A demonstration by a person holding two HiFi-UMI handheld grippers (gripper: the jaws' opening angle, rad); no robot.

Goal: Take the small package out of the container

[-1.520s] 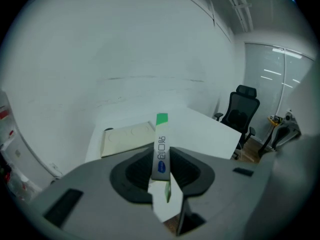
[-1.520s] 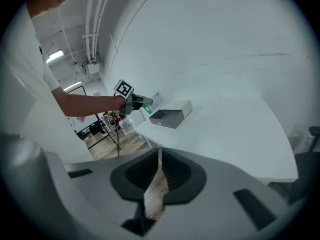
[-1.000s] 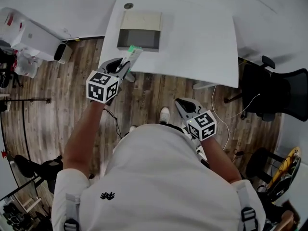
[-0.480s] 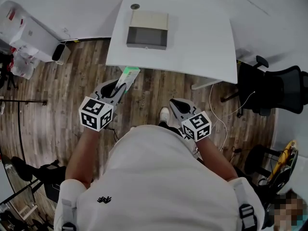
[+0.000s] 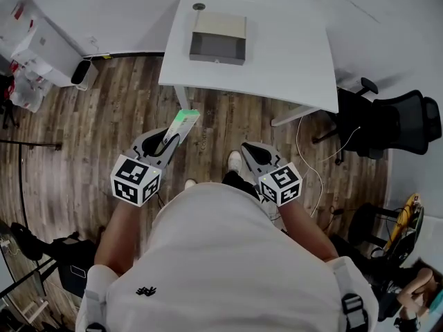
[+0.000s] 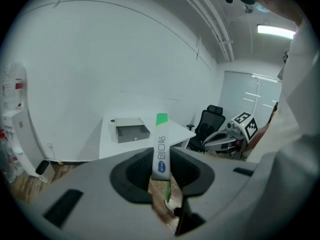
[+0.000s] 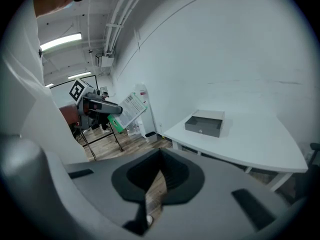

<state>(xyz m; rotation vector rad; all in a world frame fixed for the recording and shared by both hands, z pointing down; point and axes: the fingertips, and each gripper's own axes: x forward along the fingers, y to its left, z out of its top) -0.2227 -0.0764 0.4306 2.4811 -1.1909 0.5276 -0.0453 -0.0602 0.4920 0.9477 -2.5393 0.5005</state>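
Left gripper is clamped on the small package, which projects ahead of its jaws. Right gripper, alongside, has its jaws together and holds nothing. Wood floor lies below both. The grey container sits well ahead on the white table, with an office chair off to the right.

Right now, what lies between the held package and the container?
Head view: between package and container, only wood floor and a bare strip of table.
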